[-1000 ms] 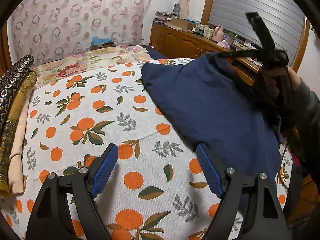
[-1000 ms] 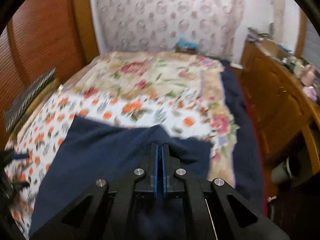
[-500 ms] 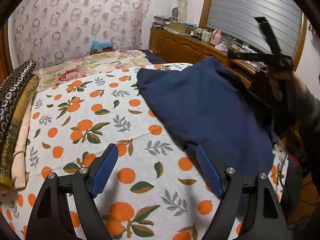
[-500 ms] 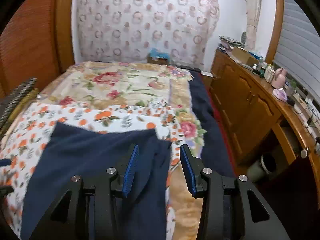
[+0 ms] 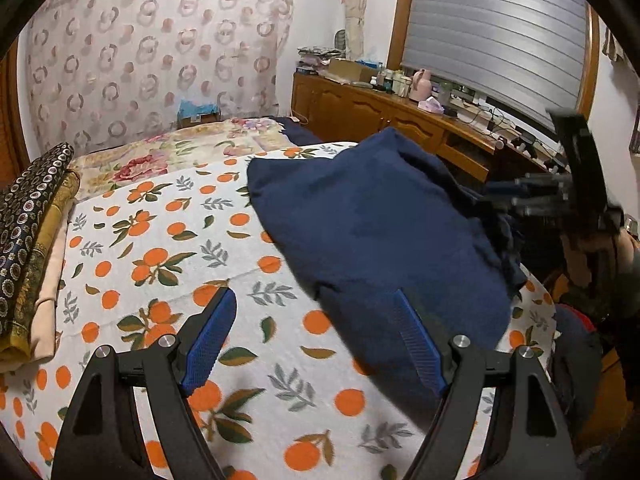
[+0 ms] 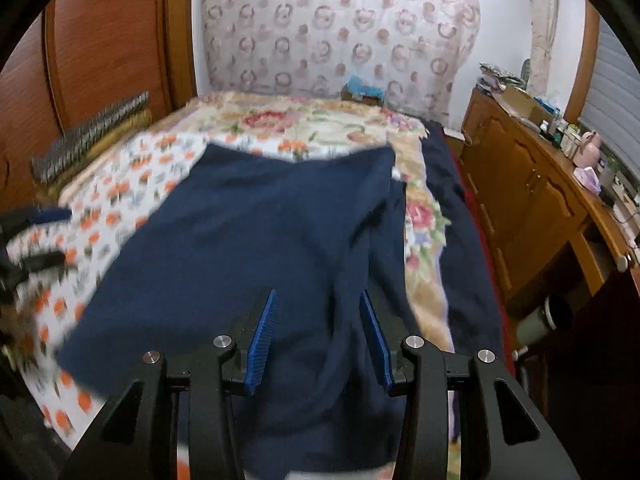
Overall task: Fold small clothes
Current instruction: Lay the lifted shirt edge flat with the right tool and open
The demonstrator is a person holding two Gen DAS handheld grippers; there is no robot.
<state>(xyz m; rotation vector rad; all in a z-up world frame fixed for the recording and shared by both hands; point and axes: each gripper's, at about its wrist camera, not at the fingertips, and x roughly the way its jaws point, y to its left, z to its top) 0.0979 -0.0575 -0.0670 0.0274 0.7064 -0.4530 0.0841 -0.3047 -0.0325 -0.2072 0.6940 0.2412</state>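
Observation:
A dark navy garment [image 5: 380,232] lies spread on the orange-print sheet [image 5: 160,248] of the bed; it fills the middle of the right wrist view [image 6: 256,248]. My left gripper [image 5: 316,320] is open and empty above the sheet, its right finger over the garment's near edge. My right gripper [image 6: 318,316] is open and empty, hovering over the garment's near right part. The right gripper also shows blurred at the right of the left wrist view [image 5: 560,196].
Folded patterned cloths [image 5: 28,248] are stacked at the bed's left edge. A floral quilt [image 6: 320,120] covers the far bed. A wooden cabinet with clutter [image 5: 400,108] runs along the right side. A wooden wardrobe [image 6: 108,52] stands at the left.
My right gripper opened and let go of the navy garment, which dropped flat onto the bed. The left gripper stayed open and shifted slightly toward the garment.

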